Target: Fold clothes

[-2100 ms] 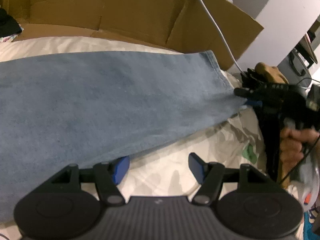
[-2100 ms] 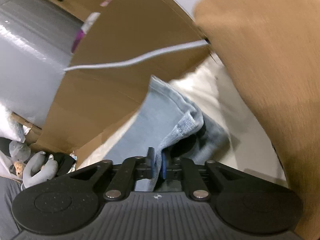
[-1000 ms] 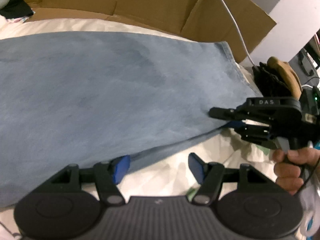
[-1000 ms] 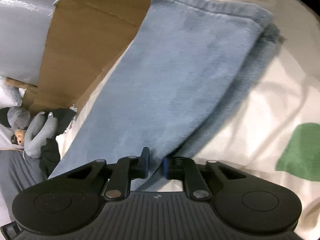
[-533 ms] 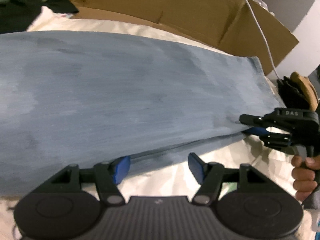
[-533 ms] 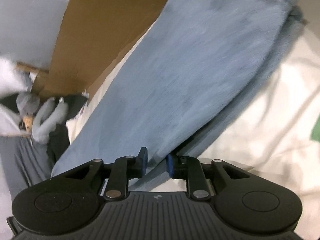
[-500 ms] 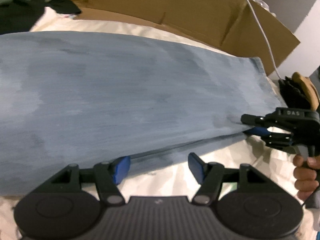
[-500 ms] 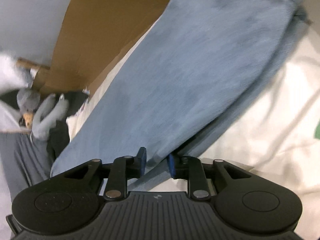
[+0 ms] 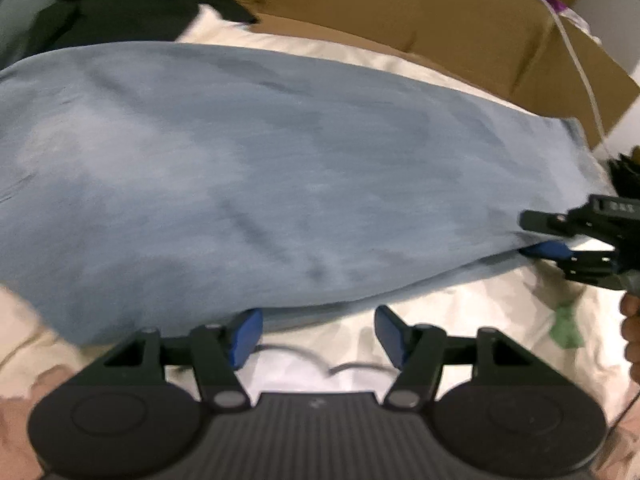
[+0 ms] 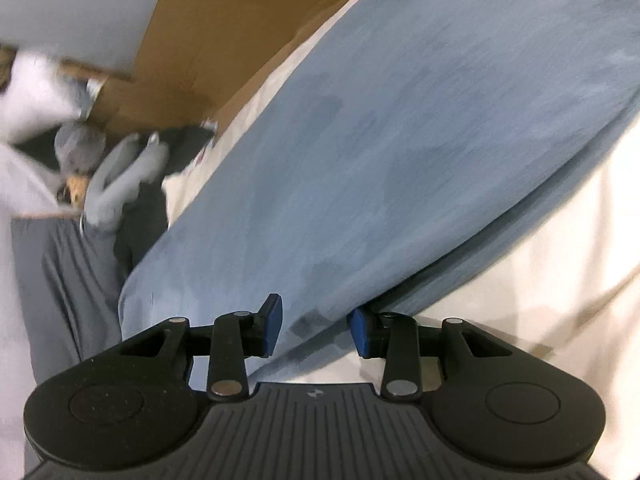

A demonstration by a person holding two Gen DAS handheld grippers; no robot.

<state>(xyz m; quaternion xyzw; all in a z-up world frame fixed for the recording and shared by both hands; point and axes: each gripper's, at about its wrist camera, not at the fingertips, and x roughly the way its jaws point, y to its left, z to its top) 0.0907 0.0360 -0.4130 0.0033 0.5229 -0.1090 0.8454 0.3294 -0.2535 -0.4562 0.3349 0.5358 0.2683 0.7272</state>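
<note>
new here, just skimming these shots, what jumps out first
A long pale-blue denim garment lies spread across a cream bedsheet, filling both views. The left tongs gape open at its near edge, and brown cardboard boxes line the far side.

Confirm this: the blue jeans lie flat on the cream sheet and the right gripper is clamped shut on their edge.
One thing is wrong: the right gripper is open, its blue pads apart on either side of the edge of the jeans, as the right wrist view shows. The jeans do lie flat on the cream sheet.
</note>
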